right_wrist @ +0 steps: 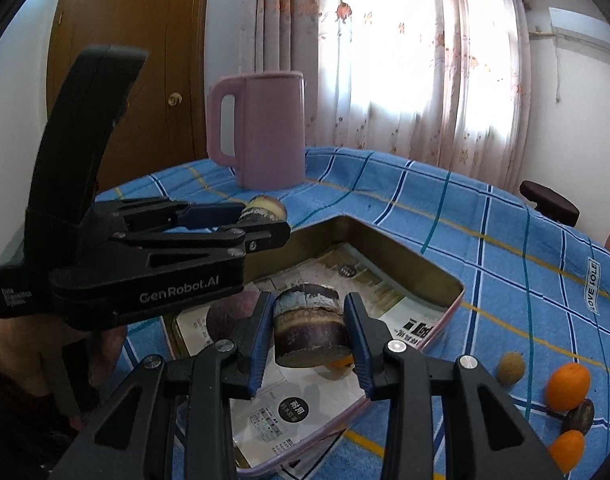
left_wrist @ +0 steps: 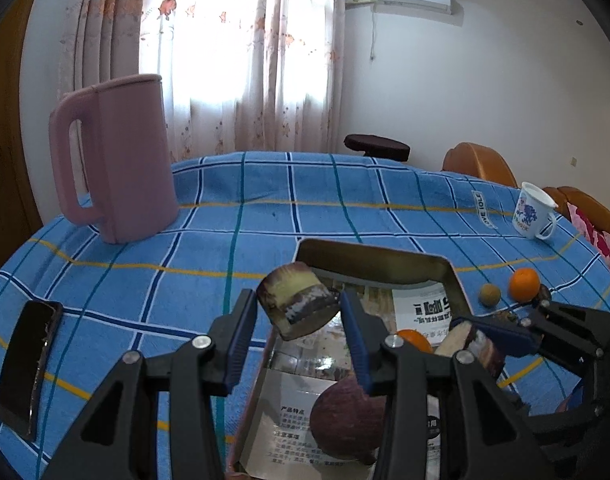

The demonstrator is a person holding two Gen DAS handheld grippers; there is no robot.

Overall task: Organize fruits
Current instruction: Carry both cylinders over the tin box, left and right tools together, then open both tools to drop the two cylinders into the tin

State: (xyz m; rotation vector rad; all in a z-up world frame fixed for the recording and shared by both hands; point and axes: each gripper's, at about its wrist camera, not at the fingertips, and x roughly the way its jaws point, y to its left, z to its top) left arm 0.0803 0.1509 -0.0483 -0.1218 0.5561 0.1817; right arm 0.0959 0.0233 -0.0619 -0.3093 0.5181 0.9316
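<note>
My left gripper (left_wrist: 299,318) is shut on a sugarcane piece (left_wrist: 295,300), purple skin and pale core, held above the far part of a metal tin (left_wrist: 369,260). It also shows in the right wrist view (right_wrist: 261,216). My right gripper (right_wrist: 309,330) is shut on a second sugarcane piece (right_wrist: 309,330) above the tin's middle (right_wrist: 445,276); it shows in the left wrist view (left_wrist: 479,340). In the tin lie a dark red fruit (left_wrist: 345,416) and an orange (left_wrist: 415,340). On the cloth beside the tin lie an orange (left_wrist: 525,284) and a small brown fruit (left_wrist: 489,294).
A pink kettle (left_wrist: 113,156) stands at the back left and a black phone (left_wrist: 29,364) lies at the left. A white mug (left_wrist: 533,212) stands at the right. Two oranges (right_wrist: 567,386), a brown fruit (right_wrist: 511,368) and a dark fruit (right_wrist: 579,414) lie right of the tin.
</note>
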